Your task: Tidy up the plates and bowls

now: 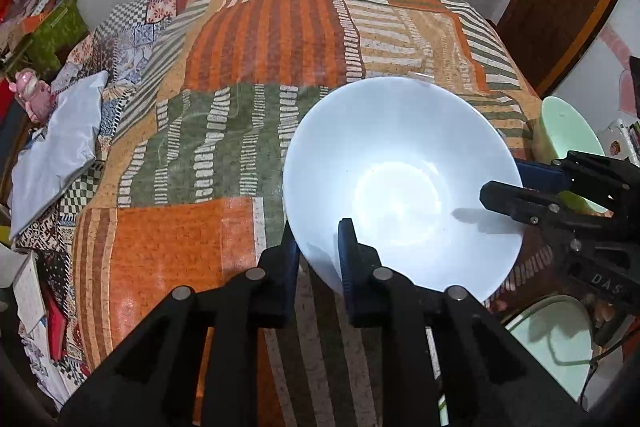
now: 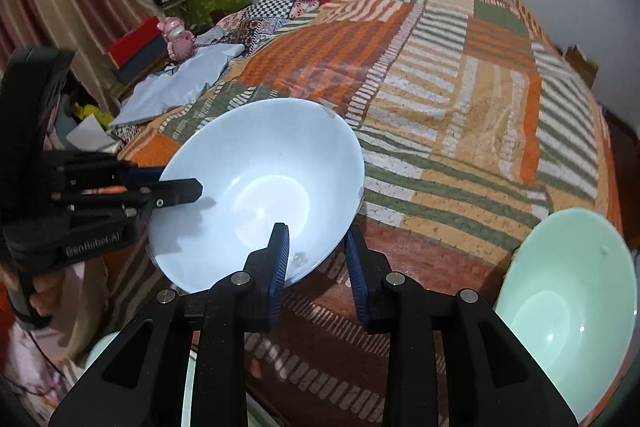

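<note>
Both grippers are clamped on opposite edges of the white bowl (image 1: 400, 183).

The left gripper (image 1: 318, 247) pinches the near rim, one blue pad inside the wall and one outside, and the right gripper (image 2: 316, 247) bites the rim the same way from its side, so the bowl sits tilted between them, its far lip raised over the tablecloth (image 1: 224, 131). Out from there, the patchwork cloth runs bare and wide toward the far wall, plenty of room ahead! To the right, a green bowl (image 2: 568, 299) stands near the table's edge, apart from the white one. Another pale green dish (image 1: 556, 343) shows below the near edge. Off the left edge lie a grey bag (image 1: 56, 151), a pink toy (image 2: 178, 39) and boxes.
</note>
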